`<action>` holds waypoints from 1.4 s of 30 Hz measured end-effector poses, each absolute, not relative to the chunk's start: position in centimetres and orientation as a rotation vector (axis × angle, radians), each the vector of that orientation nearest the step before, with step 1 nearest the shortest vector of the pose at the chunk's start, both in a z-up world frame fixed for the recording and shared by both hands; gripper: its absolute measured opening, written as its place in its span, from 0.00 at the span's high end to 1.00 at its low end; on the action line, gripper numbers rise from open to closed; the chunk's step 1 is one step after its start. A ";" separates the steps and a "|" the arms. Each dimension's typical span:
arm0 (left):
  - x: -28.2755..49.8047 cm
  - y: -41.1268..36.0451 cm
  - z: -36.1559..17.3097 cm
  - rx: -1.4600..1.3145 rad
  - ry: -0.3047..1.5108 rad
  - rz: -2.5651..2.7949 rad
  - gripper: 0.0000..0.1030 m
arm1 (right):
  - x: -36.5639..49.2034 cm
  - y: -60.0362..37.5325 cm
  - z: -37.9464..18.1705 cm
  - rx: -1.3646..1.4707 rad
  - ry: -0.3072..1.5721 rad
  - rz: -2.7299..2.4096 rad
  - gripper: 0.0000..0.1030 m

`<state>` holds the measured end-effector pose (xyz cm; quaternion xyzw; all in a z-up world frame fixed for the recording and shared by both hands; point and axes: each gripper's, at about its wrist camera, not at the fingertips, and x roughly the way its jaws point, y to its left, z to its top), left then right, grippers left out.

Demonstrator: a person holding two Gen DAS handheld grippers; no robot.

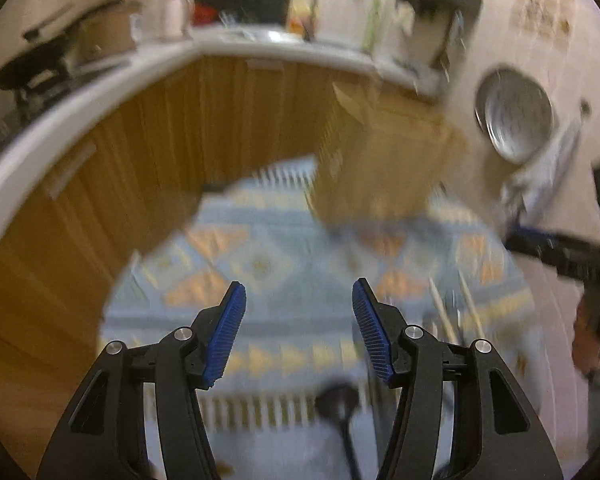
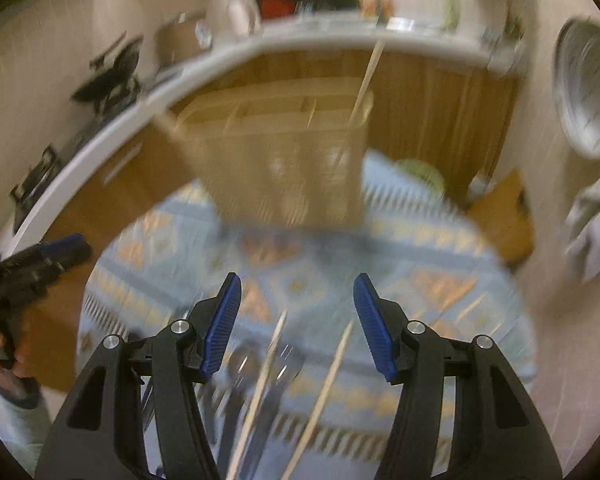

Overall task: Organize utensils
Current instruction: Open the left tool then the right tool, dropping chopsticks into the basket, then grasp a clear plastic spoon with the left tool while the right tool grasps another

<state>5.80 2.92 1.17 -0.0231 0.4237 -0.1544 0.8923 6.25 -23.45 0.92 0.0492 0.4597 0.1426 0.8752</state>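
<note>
Both views are motion-blurred. A wooden utensil organizer with several compartments stands on a blue patterned mat; one long wooden stick stands in its right compartment. The organizer also shows in the left wrist view. My right gripper is open and empty above two wooden chopsticks and dark utensils lying on the mat. My left gripper is open and empty above the mat; a black spoon lies below it, chopsticks to its right.
A white countertop with wooden cabinet fronts curves behind the mat. A metal bowl and cloth are at the right. The other gripper shows at each view's edge. A cardboard piece lies right of the mat.
</note>
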 end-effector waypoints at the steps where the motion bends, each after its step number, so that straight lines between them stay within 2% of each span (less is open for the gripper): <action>1: 5.5 2.8 0.4 -0.055 0.909 -0.344 0.48 | 6.1 -23.0 -0.1 0.103 1.002 0.314 0.46; 3: 4.8 2.6 -1.8 -0.075 0.995 -0.390 0.50 | 6.2 -22.3 -1.4 0.098 1.052 0.324 0.47; 7: 4.0 1.5 -2.8 -0.039 0.995 -0.411 0.55 | 6.1 -21.0 -3.0 0.085 1.111 0.329 0.47; 11: 4.0 -1.6 -2.9 0.089 0.986 -0.452 0.56 | 6.1 -20.6 -3.5 0.072 1.130 0.322 0.47; 17: 6.5 -4.8 -5.5 0.205 1.108 -0.444 0.56 | 7.1 -22.0 -5.1 0.160 1.218 0.335 0.47; 20: 7.0 -4.9 -6.2 0.211 1.121 -0.447 0.63 | 7.6 -22.1 -5.8 0.178 1.242 0.346 0.51; 23: 7.4 -4.5 -6.2 0.182 1.124 -0.447 0.79 | 7.7 -21.8 -6.7 0.167 1.257 0.349 0.55; 27: 7.9 -2.3 -5.6 0.040 1.114 -0.491 0.89 | 7.8 -21.3 -7.4 0.162 1.269 0.350 0.56; 30: 8.9 0.1 -5.7 -0.100 1.121 -0.527 0.90 | 7.8 -21.4 -7.4 0.161 1.270 0.350 0.56; 39: 10.8 3.8 -6.7 -0.190 1.136 -0.439 0.90 | 7.8 -21.1 -7.3 0.148 1.280 0.338 0.56; 42: 10.7 3.5 -6.2 -0.184 1.131 -0.449 0.68 | 7.9 -21.0 -7.3 0.152 1.287 0.335 0.56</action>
